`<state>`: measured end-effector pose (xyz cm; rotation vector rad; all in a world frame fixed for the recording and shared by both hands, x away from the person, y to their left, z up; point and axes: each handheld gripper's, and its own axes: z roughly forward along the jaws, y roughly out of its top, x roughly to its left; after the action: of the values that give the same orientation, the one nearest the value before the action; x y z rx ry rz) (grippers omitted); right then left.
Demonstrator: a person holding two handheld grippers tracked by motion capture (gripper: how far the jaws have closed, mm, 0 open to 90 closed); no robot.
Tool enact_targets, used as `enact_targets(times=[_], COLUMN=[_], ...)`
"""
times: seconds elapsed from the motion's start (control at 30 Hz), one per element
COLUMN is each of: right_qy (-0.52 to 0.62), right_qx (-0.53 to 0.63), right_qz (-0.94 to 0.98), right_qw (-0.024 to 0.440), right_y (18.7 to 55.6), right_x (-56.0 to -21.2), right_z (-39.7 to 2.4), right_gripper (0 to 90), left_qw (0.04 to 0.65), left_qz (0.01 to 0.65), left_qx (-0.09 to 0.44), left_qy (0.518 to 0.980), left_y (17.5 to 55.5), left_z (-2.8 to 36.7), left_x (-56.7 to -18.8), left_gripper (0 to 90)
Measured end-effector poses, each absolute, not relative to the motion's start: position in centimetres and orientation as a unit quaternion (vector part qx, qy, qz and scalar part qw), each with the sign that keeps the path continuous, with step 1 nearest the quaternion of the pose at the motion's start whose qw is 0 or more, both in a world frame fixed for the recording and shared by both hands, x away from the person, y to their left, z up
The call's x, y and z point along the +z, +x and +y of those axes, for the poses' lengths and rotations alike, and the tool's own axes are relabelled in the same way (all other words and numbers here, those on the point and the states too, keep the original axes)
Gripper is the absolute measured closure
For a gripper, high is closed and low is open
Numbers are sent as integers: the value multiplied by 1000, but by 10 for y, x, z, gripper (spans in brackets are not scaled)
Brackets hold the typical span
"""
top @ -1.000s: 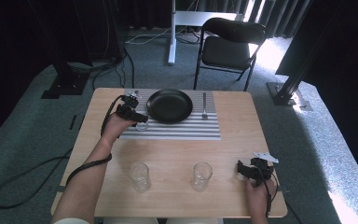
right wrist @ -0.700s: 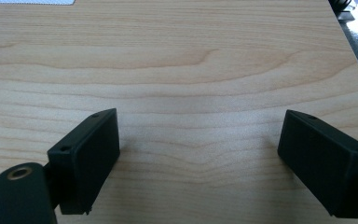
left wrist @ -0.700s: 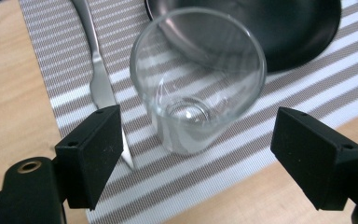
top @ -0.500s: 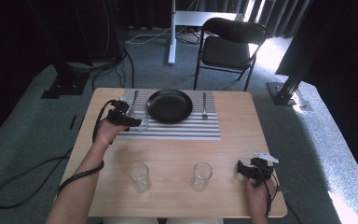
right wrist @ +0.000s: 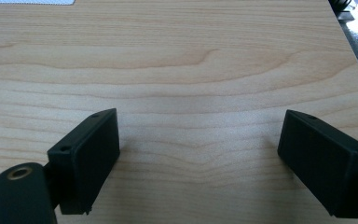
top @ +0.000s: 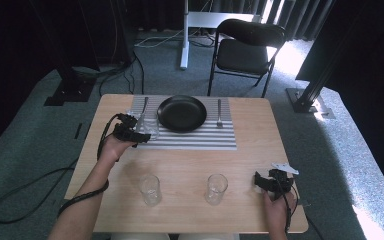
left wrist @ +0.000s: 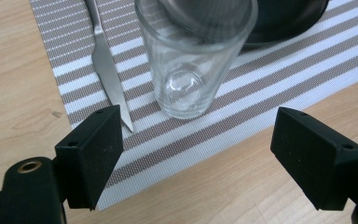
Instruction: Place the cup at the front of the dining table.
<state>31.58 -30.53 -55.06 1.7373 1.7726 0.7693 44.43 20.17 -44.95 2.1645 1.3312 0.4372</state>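
Work in hand: setting a place; the left gripper sits just short of a glass on the striped mat.
Glass, place: upright on the mat's near left corner, between the knife and the black plate; its rim overlaps the plate's edge in the left gripper view, so whether they touch I cannot tell.
Left gripper: jaws spread, nothing between them; the glass stands beyond the tips.
Right gripper: jaws spread wide over bare table at the near right corner, holding nothing.
Handling: clear, thin-walled, rigid, likely light; smooth sides will be slippery against flat pads, and it could crack under a hard squeeze or tip if nudged at the rim.
Where to grip: across the lower-middle wall, pads on opposite sides, jaws level, clear of knife and plate.
Others: two more glasses stand on the near table, well apart from the mat; a fork lies right of the plate.
Risk: a jaw clipping the knife tip on the way in.
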Motion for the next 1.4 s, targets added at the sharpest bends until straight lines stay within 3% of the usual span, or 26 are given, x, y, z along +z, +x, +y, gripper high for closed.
enact_targets(times=[0.3,0.9,1.4], right_qy=[644,644,644], right_qx=[285,285,285], right_qz=[657,657,657], right_qw=[268,268,268], right_y=[316,316,316], right_x=[-551,-551,-551], right_z=[-305,-305,-305], right_gripper=[121,121,121], left_qw=[305,283,309], left_qz=[510,513,530], left_qx=[138,164,169], left_qy=[793,794,771], left_y=[428,393,361], left_z=[218,241,258], left_x=[-453,-472,-480], left_gripper=[175,175,175])
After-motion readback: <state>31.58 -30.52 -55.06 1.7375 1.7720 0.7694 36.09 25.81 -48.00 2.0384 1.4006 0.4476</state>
